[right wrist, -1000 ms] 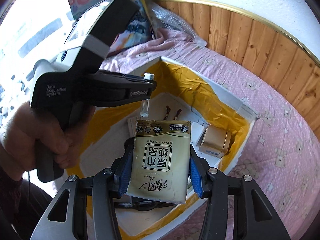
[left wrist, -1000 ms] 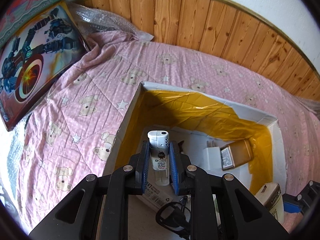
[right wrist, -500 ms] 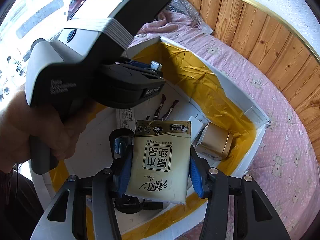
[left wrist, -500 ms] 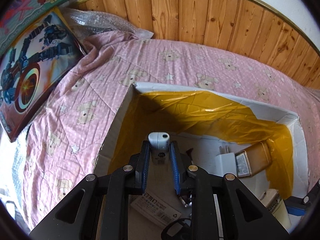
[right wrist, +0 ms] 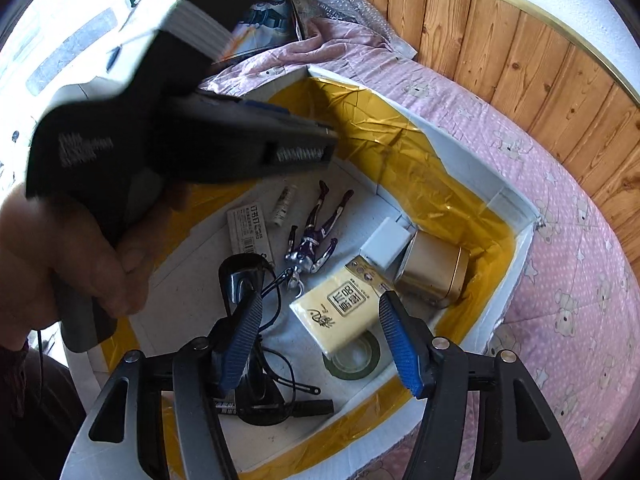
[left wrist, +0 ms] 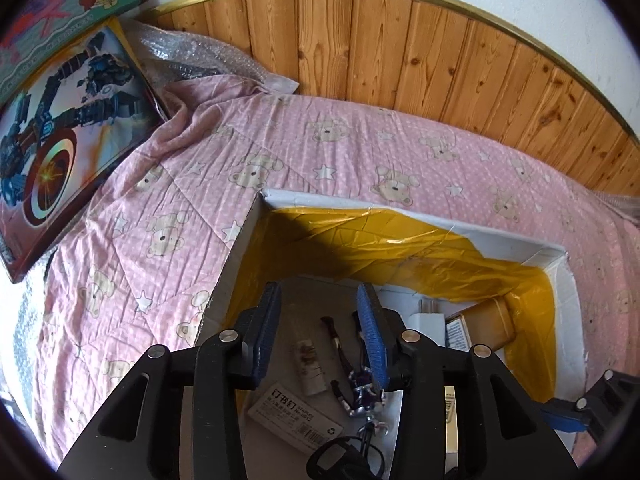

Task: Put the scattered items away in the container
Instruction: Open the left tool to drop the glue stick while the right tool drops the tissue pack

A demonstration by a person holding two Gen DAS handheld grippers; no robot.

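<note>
The left gripper (left wrist: pixel 322 334) hangs spread and empty above the container (right wrist: pixel 516 248); what looks like the lighter (right wrist: pixel 283 201) lies inside. The right gripper (right wrist: pixel 320 340), also spread, hovers over the tissue pack (right wrist: pixel 340 312), resting inside on a tape roll (right wrist: pixel 354 358).

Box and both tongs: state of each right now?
Left tongs: open, empty, over the box.
Right tongs: open, empty.
Box: open-topped, holding items.
Tissue pack: lying in box, partly on tape roll.
Lighter: lying flat in box.
Gold tin: on its side.
</note>
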